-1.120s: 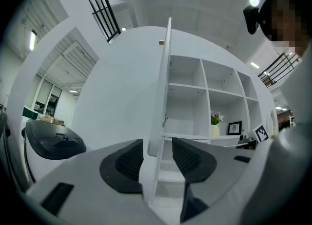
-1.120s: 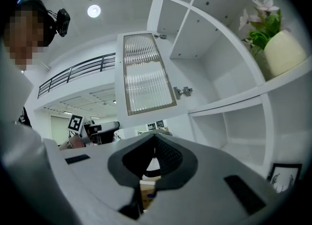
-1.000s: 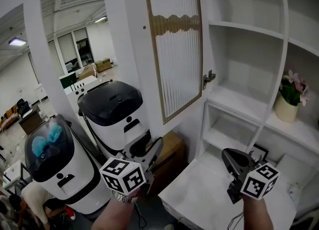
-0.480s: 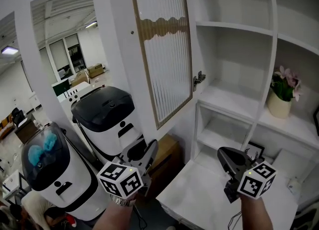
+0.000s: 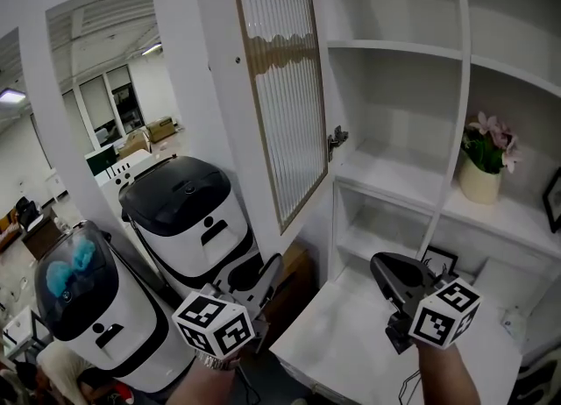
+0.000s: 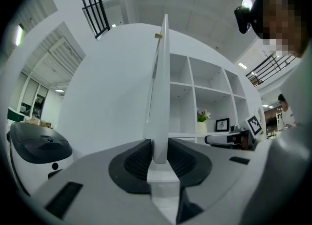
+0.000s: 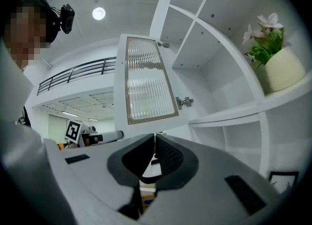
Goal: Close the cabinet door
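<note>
Cabinet door [image 5: 276, 88] is swung wide open, standing out from the cabinet [image 5: 399, 44] on its hinge [image 5: 336, 140]. It's the ribbed-glass one. The shelves behind it are bare apart from a flower pot [image 5: 478, 180] off to the right.

The left gripper [image 6: 158, 153] has its jaws on the door's thin free edge, low down near the bottom corner. They've just been closing, and the pads look pressed onto the panel on both sides. The right gripper [image 7: 154, 153] has its jaws together with nothing in them, hanging over the white tabletop [image 5: 351, 342] in front of the lower shelves.

What worries me:
- That's a skinny bite on a smooth painted edge, so a quick swing could pop the jaws off.
- Pushing from the bottom corner could twist the door against the hinge.
- If the jaws hold on right to the end, they could get pinched between door and frame.
- The right gripper looks near the door's path, so it might get clipped.
</note>
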{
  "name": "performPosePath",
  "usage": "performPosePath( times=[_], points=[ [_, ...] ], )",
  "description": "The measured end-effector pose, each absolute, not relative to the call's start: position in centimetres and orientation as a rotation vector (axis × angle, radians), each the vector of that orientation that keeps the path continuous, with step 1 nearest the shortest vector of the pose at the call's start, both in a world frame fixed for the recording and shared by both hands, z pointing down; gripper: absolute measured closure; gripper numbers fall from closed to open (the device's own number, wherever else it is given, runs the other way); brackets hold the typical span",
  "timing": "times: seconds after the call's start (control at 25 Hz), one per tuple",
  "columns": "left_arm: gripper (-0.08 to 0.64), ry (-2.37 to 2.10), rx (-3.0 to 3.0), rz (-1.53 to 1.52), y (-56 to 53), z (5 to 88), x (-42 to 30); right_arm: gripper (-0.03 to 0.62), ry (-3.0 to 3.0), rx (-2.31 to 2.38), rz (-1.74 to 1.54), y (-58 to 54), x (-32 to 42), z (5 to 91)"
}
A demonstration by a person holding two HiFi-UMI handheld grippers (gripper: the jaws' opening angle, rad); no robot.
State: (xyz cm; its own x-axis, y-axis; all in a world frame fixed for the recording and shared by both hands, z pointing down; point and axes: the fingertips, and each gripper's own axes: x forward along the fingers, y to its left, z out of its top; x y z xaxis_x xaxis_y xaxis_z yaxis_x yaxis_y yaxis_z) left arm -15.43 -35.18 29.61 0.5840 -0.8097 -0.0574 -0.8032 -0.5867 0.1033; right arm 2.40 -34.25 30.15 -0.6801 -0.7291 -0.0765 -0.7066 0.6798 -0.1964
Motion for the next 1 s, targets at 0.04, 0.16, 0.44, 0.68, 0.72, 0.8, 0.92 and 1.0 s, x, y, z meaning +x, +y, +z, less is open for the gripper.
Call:
performPosePath(
  times=[0.04, 0.16, 0.44, 0.68, 0.72, 0.8, 0.92, 1.0],
  points=[
    [0.466, -1.394, 2.739, -0.152, -35.1, 29.6, -15.2, 0.586, 2.741, -1.178, -0.221, -34.2, 2.4, 30.0],
    [0.465, -1.376, 2.752, -0.148, -34.7, 29.6, -14.4, 0.586, 2.745, -1.162, -0.202, -33.9, 2.2, 29.3],
    [0.451, -1.322, 2.784, -0.141, -34.0, 29.6, -12.6, 0.509, 2.770, -1.100, -0.164, -33.3, 0.5, 27.7],
    [0.442, -1.289, 2.802, -0.143, -33.6, 29.6, -11.4, 0.483, 2.812, -1.036, -0.131, -32.5, -1.4, 26.7],
    [0.440, -1.281, 2.806, -0.142, -33.5, 29.7, -11.2, 0.477, 2.819, -1.021, -0.127, -32.3, -1.9, 26.6],
    [0.435, -1.263, 2.816, -0.138, -33.3, 29.6, -10.6, 0.466, 2.834, -0.989, -0.116, -32.0, -3.0, 26.2],
    [0.428, -1.235, 2.831, -0.132, -33.1, 29.6, -9.6, 0.445, 2.853, -0.949, -0.105, -31.6, -4.4, 25.8],
    [0.422, -1.215, 2.842, -0.125, -33.0, 29.6, -8.9, 0.437, 2.859, -0.938, -0.098, -31.4, -4.9, 25.7]
  ],
)
